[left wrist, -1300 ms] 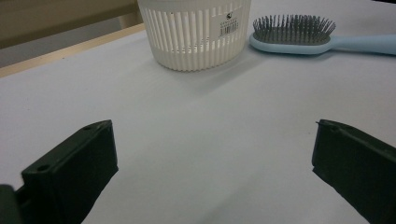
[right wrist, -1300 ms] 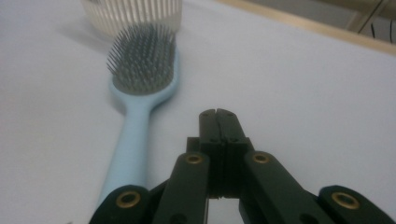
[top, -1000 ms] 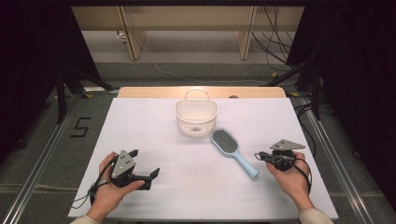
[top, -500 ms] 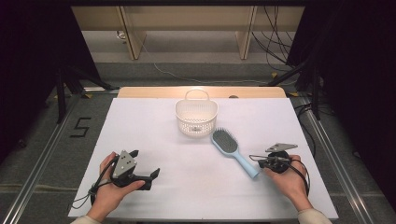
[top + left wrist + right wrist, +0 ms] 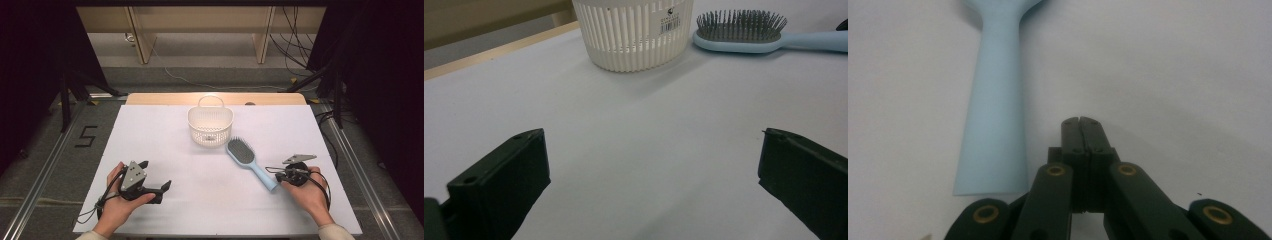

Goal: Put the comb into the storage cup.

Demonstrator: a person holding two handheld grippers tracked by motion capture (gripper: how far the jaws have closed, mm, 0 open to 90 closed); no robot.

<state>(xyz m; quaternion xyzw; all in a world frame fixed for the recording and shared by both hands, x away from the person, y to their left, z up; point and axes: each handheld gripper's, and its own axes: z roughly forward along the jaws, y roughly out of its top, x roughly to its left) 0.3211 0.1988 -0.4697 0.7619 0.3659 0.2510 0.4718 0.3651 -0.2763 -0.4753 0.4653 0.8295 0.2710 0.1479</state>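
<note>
One hairbrush [image 5: 248, 162], one white basket [image 5: 210, 126] and two grippers sit on the white worktop [image 5: 210, 200]. The pale blue hairbrush lies diagonally, its bristled head just beside the basket at the basket's 5 o'clock, its handle running toward 4 o'clock. The right gripper [image 5: 276, 175] lies low in the person's right hand [image 5: 309, 192], its tip just beside the handle's end; its fingers [image 5: 1081, 131] are pressed together with nothing between them. The left gripper [image 5: 156, 176] rests at 8 o'clock of the basket, held in the left hand [image 5: 117, 202], fingers [image 5: 506, 172] spread wide over bare worktop. Since a second ago, the right gripper has tilted lower toward the handle; the left is unchanged.
</note>
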